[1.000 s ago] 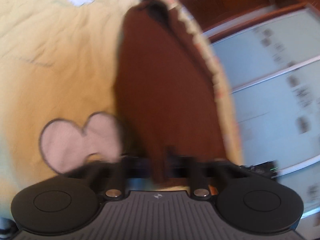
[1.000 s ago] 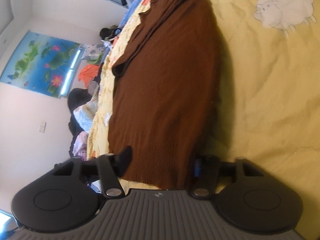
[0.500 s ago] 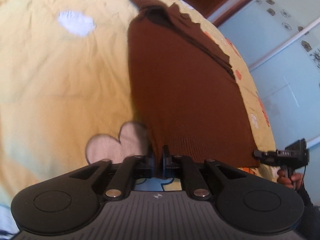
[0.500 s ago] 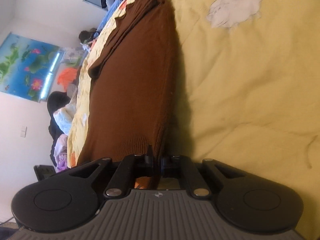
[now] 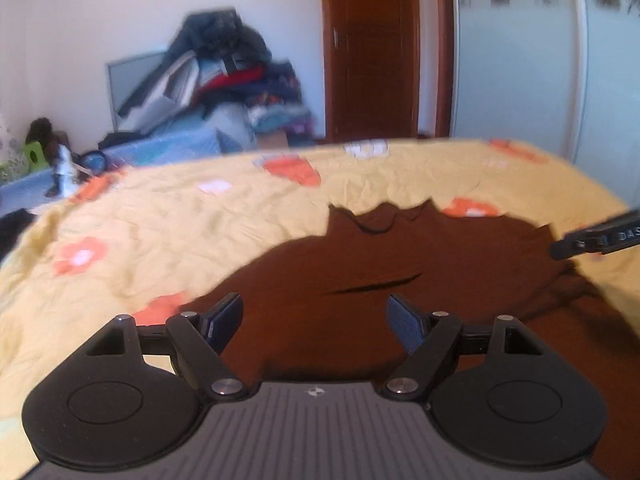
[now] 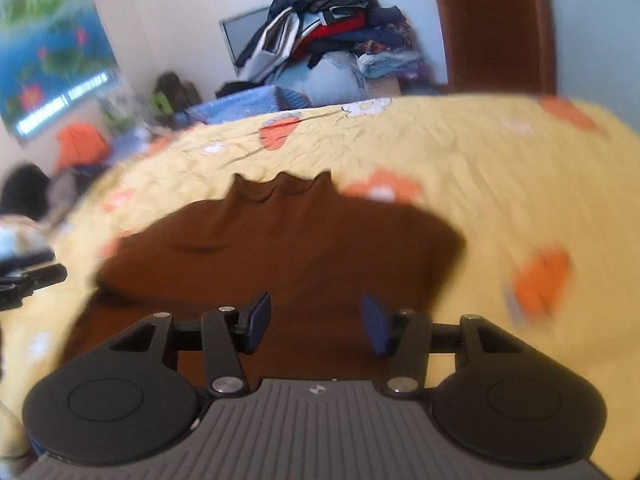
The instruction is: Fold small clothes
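Brown knitted sweater (image 5: 360, 264) lying on yellow flower-print bedspread (image 5: 160, 220); left tool (image 5: 315, 318) and right tool (image 6: 316, 322) both spread wide, gripping nothing.

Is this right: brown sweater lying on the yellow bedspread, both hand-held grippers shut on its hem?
Not quite. The brown sweater does lie on the yellow bedspread, but neither gripper is shut on it. The left wrist view shows the left hand-held gripper with its jaws apart and nothing between them; the right wrist view shows the same for the right hand-held gripper.
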Available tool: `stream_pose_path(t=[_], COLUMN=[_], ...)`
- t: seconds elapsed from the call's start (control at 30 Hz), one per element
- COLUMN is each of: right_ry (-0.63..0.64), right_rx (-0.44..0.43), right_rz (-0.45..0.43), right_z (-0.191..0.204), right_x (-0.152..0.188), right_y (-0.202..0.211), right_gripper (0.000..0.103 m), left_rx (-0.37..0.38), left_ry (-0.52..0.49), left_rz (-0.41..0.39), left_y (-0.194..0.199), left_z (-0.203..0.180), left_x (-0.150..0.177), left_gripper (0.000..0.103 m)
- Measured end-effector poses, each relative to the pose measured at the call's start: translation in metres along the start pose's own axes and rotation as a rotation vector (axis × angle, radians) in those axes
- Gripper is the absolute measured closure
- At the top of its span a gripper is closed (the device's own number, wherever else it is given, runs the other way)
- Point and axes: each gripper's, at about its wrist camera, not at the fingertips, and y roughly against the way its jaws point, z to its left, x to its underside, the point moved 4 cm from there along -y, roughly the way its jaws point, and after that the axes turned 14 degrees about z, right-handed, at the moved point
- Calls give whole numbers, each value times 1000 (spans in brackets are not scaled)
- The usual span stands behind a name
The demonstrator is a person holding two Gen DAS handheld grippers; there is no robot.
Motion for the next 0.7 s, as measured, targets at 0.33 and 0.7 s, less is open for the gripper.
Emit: stream_pose_path(t=[0.33,0.7], right_ry=[60,-79], right_rx=[-36,-61], right_rz=[87,118], right_z=[-14,-53], right_x=[5,-17], right_y=[-35,-37], right_gripper=[44,49], left_rx=[130,34], left_ry=[70,53], left_rz=[-11,23], left_y=[4,-19], left_z=[26,23], left_x=[49,34], left_gripper=[23,21])
